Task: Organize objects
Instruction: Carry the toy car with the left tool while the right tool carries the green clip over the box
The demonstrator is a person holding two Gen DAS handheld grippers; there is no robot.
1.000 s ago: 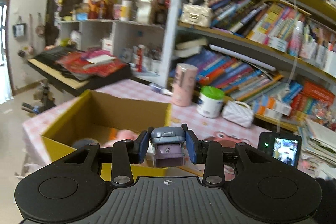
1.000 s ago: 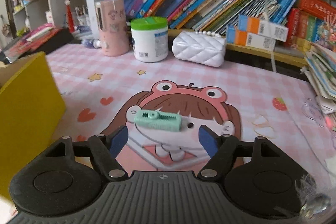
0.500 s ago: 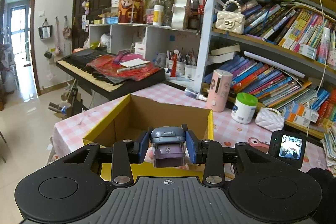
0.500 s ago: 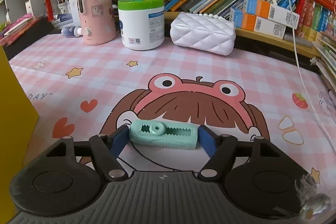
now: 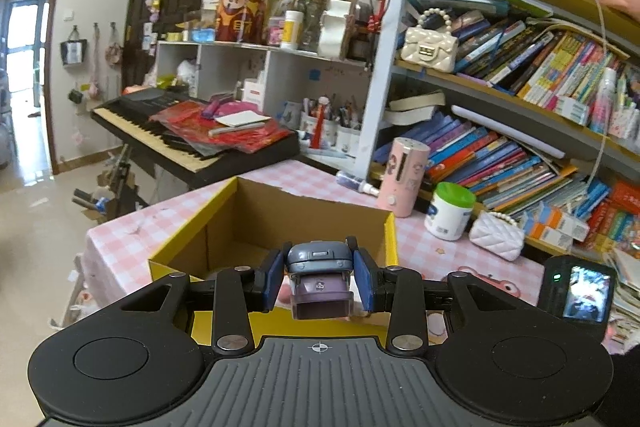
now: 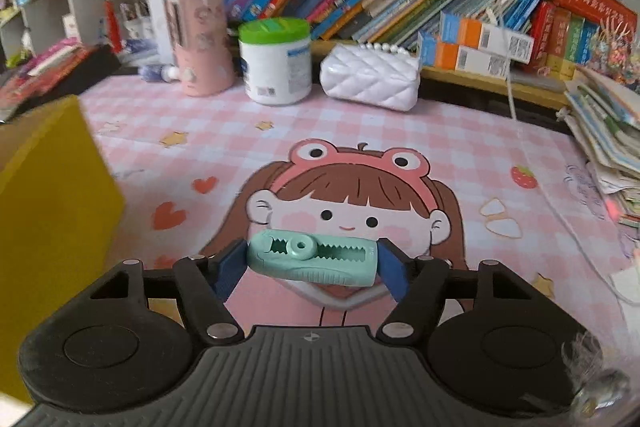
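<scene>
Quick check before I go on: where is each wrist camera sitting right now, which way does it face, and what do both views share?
Left wrist: behind the left hand-held gripper, looking forward and down past the grey-purple toy it grips into the yellow cardboard box, bookshelves beyond; a dark sleeve edge shows lower right.
Right wrist: behind the right hand-held gripper, facing the pink cartoon table mat, clamping the mint clip.
Shared: the box, pink cylinder, green-lidded tub, white quilted purse.

The yellow box (image 6: 48, 211) is cut off at the left edge; its contents (image 5: 224, 273) hide behind the left gripper (image 5: 319, 281).
</scene>
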